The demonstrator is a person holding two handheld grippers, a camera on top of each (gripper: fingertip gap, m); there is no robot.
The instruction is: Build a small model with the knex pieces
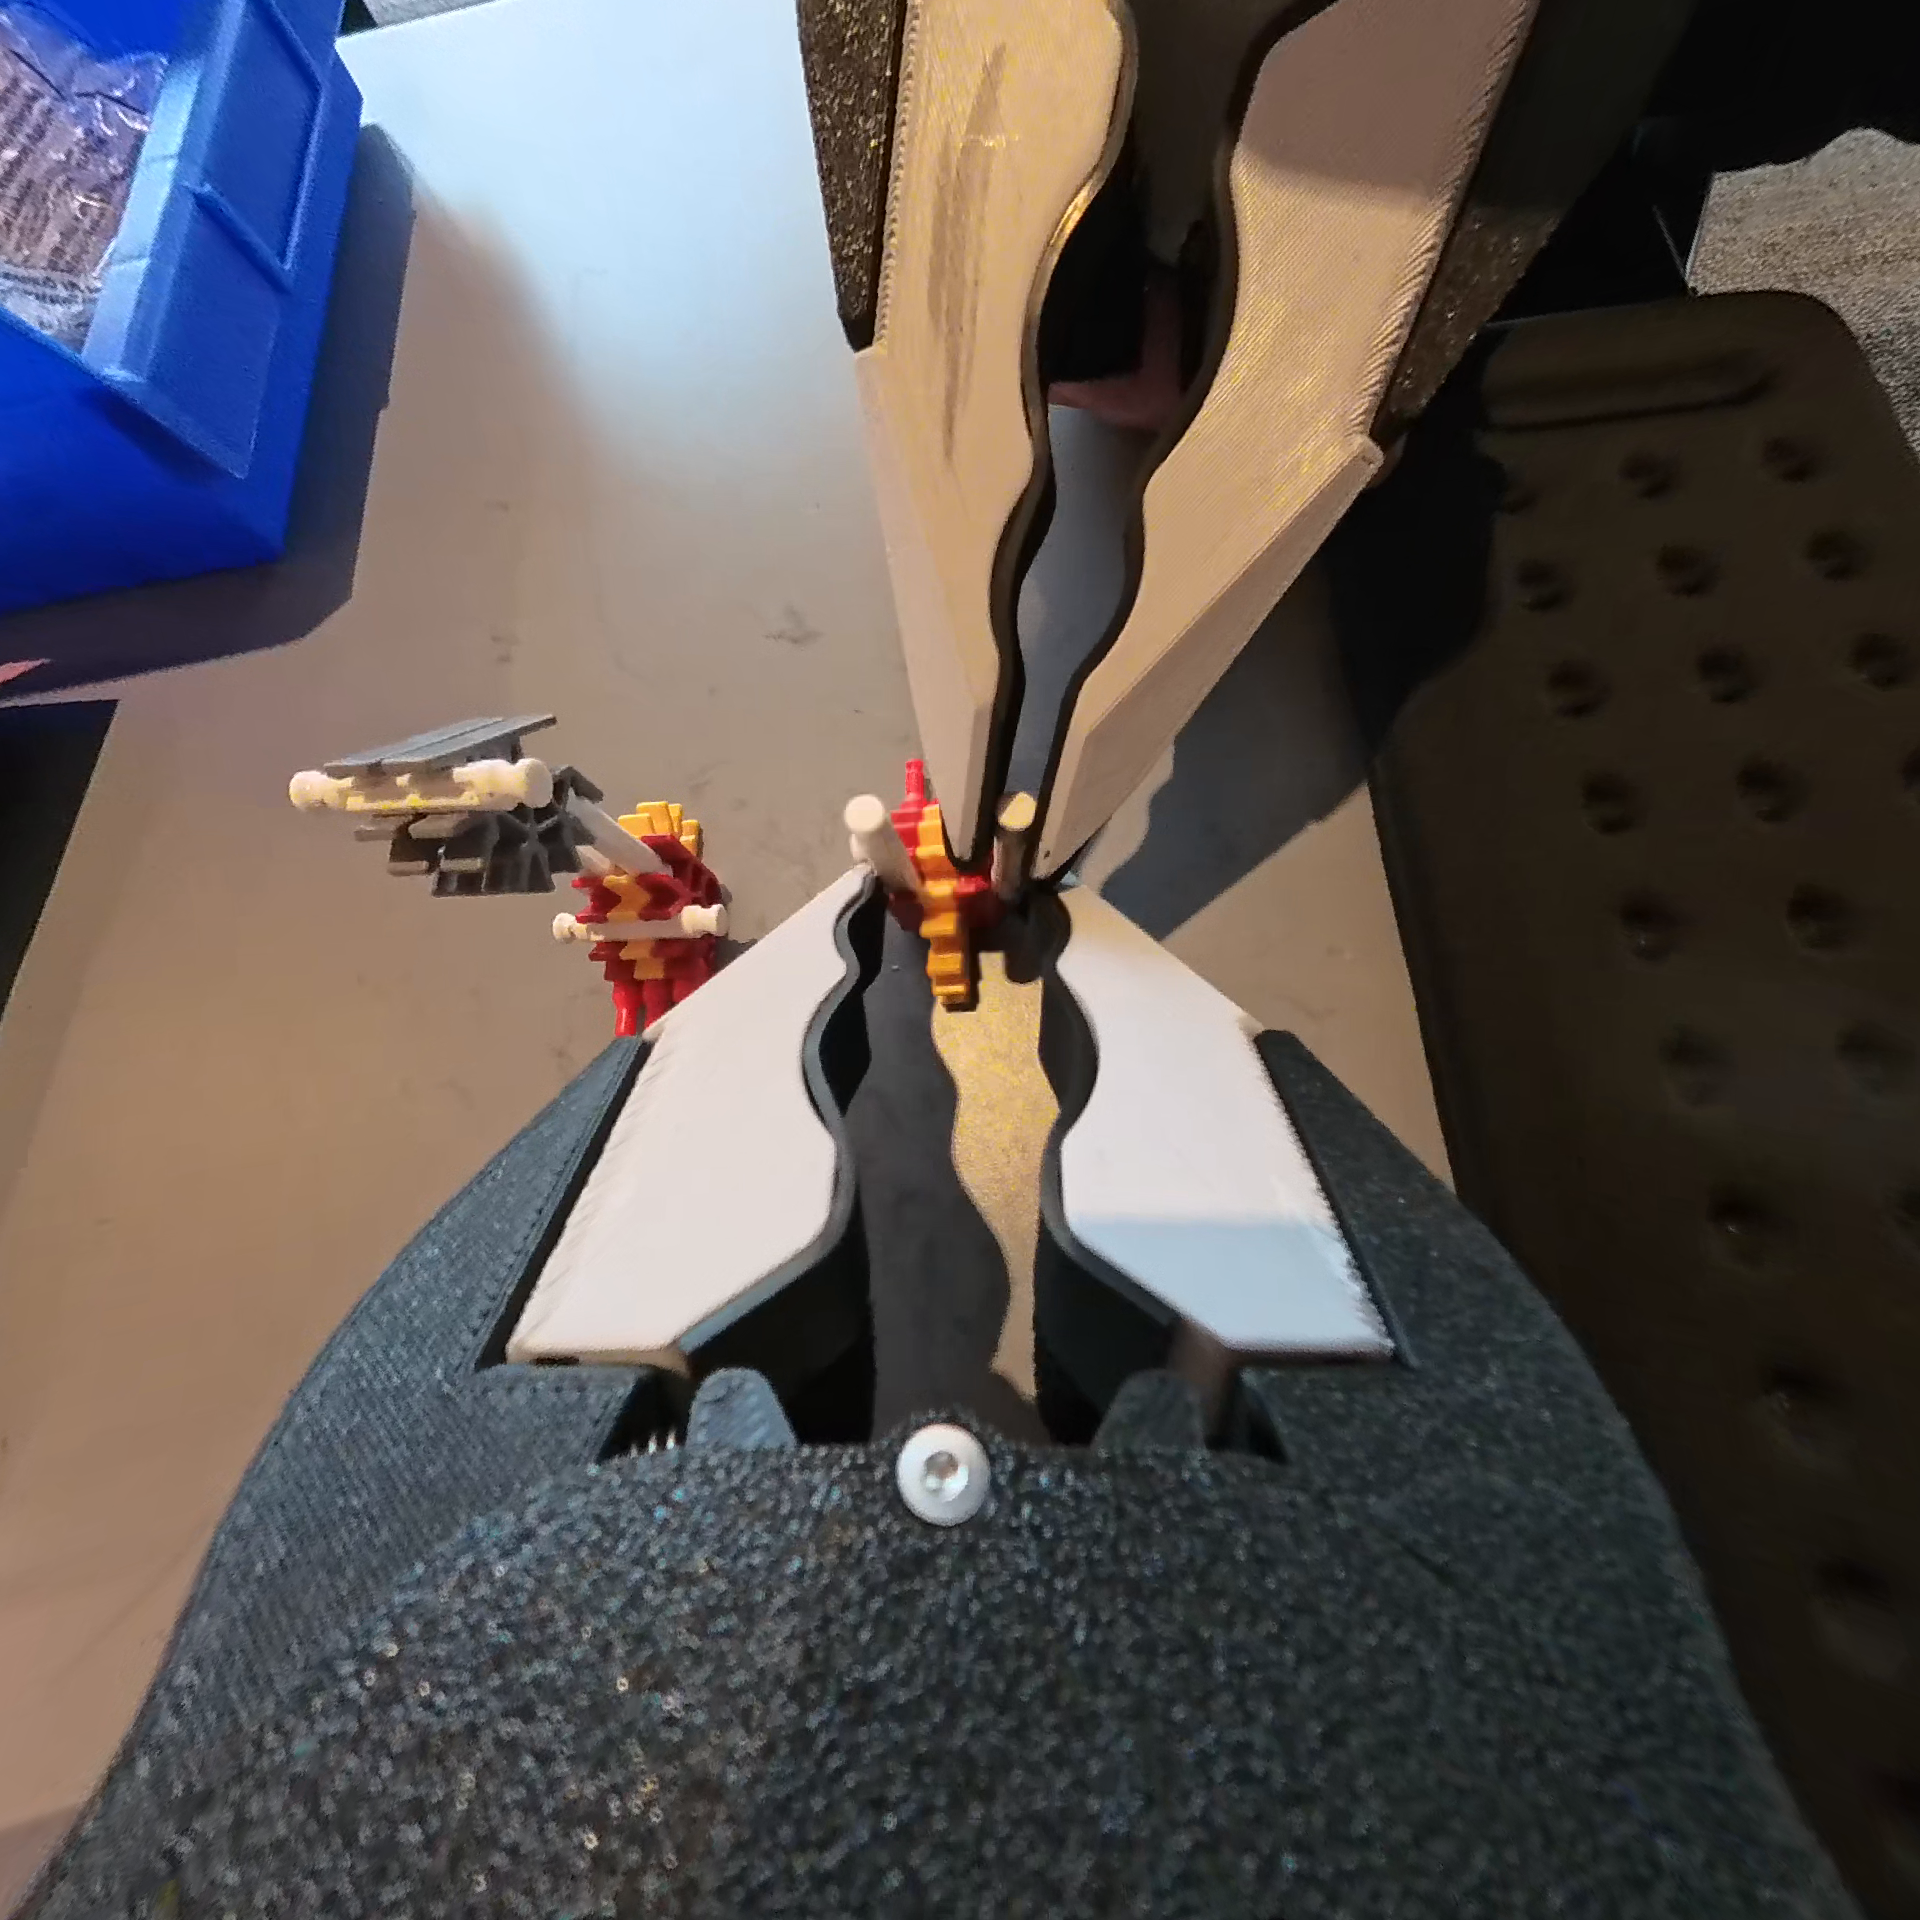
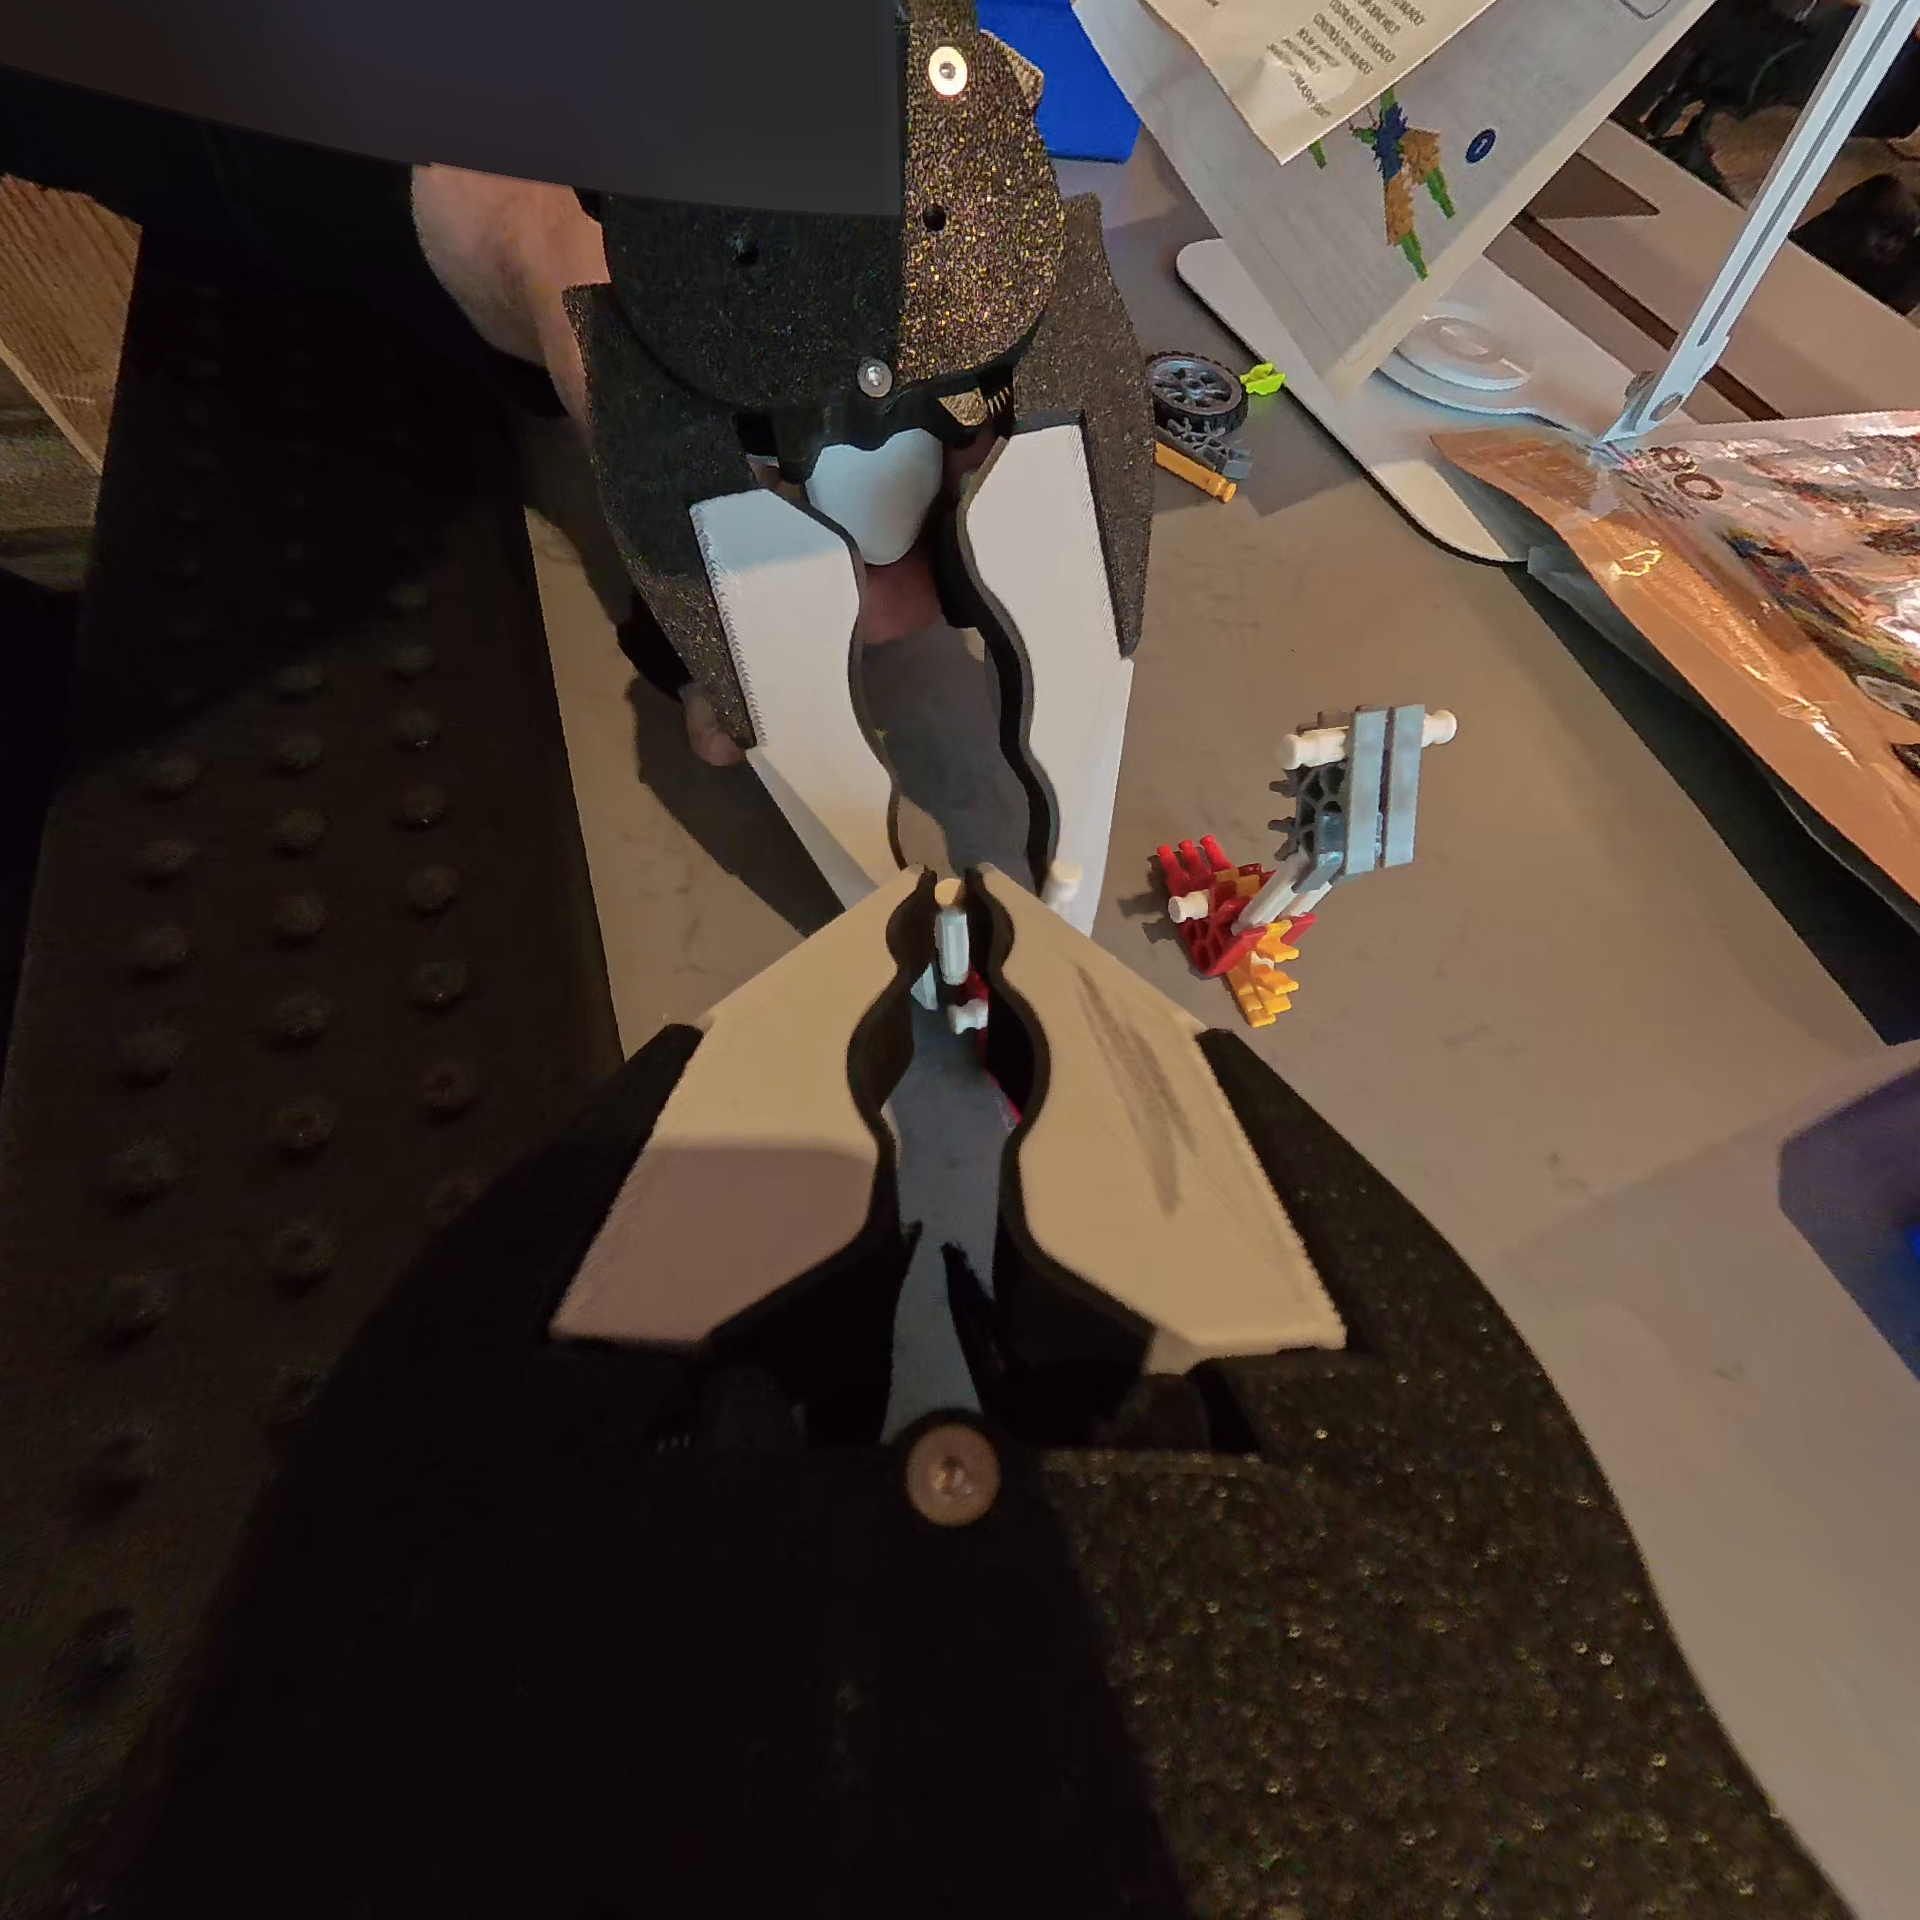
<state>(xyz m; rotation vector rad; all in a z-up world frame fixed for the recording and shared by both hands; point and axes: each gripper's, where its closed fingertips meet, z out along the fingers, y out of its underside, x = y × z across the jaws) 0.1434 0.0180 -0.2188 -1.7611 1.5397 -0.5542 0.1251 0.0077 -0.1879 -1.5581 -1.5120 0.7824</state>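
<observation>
My left tool (image 1: 961, 883) pinches a red and yellow plastic gear piece (image 1: 940, 914). My right tool (image 2: 948, 883) pinches its white plastic rod (image 2: 951, 935). Pulling crooked could pop them loose.

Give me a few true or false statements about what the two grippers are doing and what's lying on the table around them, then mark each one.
1. Both grippers meet at one small red and orange toy piece. True.
2. The right gripper has its fingers closed on a white rod. True.
3. The second toy assembly is held by the left gripper. False: it lies on the table, apart from both.
4. The blue bin sits on the floor. False: it's on the table.
5. A small wheel lies near the white stand. True.
</observation>
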